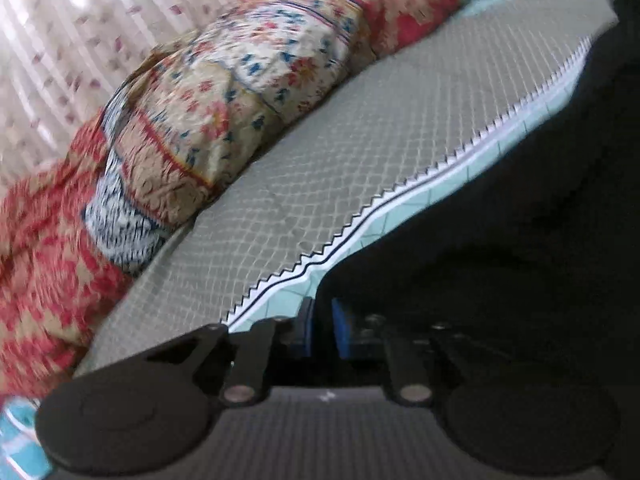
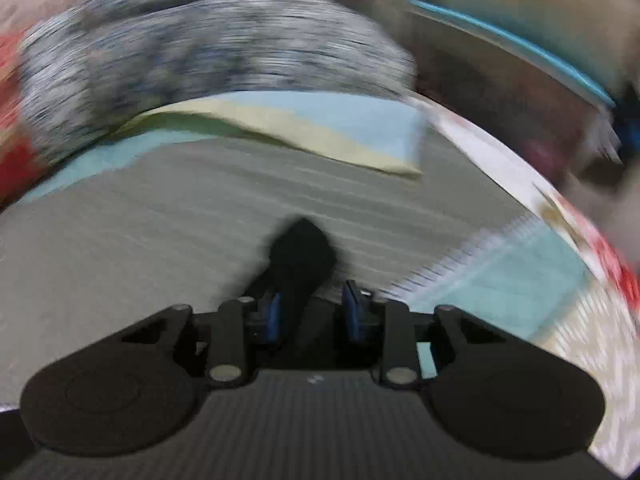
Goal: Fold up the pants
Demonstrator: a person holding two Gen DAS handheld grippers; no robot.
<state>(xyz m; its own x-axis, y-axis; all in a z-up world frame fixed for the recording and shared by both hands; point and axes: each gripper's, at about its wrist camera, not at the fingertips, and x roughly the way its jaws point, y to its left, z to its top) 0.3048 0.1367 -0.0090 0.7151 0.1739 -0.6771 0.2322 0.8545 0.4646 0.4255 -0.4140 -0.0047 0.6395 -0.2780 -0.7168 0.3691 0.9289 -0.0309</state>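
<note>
The black pants [image 1: 500,240] lie on a grey quilted bed [image 1: 320,160]; soft and limp, best pinched at edges. Left tongs [image 1: 320,320] are closed on their edge; right tongs [image 2: 312,312] stand part open around a black fold.

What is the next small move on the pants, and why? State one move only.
Probably close the right tool fully on the black pants. A tip of fabric sits between its pads, but a gap shows beside one pad, so nothing is gripped. The left tool looks already shut on the pants, so lifting now would likely raise one side only.
</note>
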